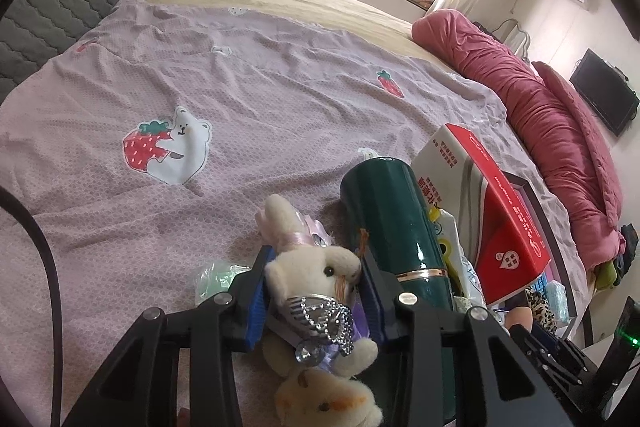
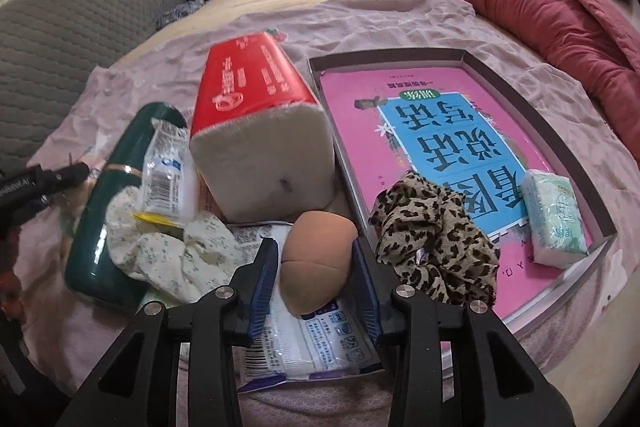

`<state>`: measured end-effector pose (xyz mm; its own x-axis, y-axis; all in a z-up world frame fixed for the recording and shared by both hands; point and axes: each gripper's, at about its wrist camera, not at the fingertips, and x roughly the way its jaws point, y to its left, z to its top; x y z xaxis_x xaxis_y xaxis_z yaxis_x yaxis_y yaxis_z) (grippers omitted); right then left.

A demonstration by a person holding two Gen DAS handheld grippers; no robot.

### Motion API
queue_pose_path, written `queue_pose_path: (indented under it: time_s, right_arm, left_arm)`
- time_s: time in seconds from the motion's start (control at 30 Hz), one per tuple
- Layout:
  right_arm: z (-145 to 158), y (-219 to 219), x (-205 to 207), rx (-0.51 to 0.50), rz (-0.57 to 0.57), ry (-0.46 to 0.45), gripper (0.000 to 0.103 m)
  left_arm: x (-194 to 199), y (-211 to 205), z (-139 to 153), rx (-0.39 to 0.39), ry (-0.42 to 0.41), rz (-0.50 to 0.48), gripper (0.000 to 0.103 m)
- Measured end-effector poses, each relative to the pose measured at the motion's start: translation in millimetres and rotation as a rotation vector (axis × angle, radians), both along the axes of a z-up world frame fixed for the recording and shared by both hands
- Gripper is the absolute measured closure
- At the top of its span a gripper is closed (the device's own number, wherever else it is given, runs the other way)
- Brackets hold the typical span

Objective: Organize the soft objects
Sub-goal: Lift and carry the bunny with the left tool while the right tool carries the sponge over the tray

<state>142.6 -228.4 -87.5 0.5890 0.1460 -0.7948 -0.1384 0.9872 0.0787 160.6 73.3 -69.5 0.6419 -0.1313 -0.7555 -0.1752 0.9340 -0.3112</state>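
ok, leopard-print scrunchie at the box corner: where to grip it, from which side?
Pinch the raised bunched fabric of the leopard scrunchie from above, jaws across one arc of the ring. It lies slumped over the wall of the box, so a low side approach would hit that rim.

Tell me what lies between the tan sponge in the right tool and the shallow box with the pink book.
The leopard scrunchie sits just beside the tan sponge, draped over the shallow box's near rim. The right tool brackets the sponge. Lifted, the sponge should clear the scrunchie; inside, a green tissue pack fills one corner.
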Motion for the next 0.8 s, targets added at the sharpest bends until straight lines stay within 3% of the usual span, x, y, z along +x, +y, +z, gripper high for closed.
queue_pose_path:
  time_s: [0.47, 0.8]
  right_arm:
    - [6, -12, 0, 0.097, -0.009, -0.033, 0.068]
    - [18, -8, -7, 0.117, 0.03, -0.084, 0.068]
  left_arm:
    - [0, 3, -3, -0.04, -0.011, -0.006, 0.067]
    - [-19, 0, 21, -0.044, -0.092, 0.012, 0.067]
